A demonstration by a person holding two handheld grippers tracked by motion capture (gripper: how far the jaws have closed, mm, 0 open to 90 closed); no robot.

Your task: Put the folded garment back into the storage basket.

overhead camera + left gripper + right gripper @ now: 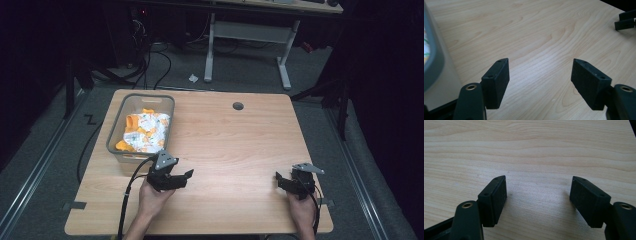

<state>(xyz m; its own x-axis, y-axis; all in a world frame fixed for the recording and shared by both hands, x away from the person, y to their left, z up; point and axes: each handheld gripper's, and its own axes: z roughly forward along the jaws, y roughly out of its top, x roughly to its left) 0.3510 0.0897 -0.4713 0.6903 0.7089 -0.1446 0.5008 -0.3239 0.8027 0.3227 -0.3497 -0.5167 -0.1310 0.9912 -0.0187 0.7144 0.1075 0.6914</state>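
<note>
1. A grey plastic bin (141, 127) sits at the far left of the wooden table (235, 145) and serves here as the landmark. It holds a crumpled heap of white and orange cloth (145, 131), which lies wholly inside the bin's walls – what sort of cloth it is I cannot tell from the high view, as the folds are small and blurred.

2. The left gripper (186, 176) is held in the person's left hand (152, 197), just in front of the bin's near wall and a little to its right. Its black jaws stand spread apart with nothing between them; they point away from the bin, across the table toward the other hand.

3. In the left gripper view the same gripper (540, 75) shows both pads wide apart over bare wood, and the bin's grey rim (435, 57) rises close at the left edge of that view.

4. The right gripper (278, 178) is held in the person's right hand (301, 207), well apart from the bin, near the table's right side at about the same depth as the left one. Its jaws point back toward the bin's side of the table.

5. In the right gripper view that gripper (539, 192) has its jaws spread wide – only wood grain lies between the pads, and they grip nothing.

6. A black cable (127, 197) trails from the left gripper toward the table's near edge, passing in front of the bin's near corner.
</note>
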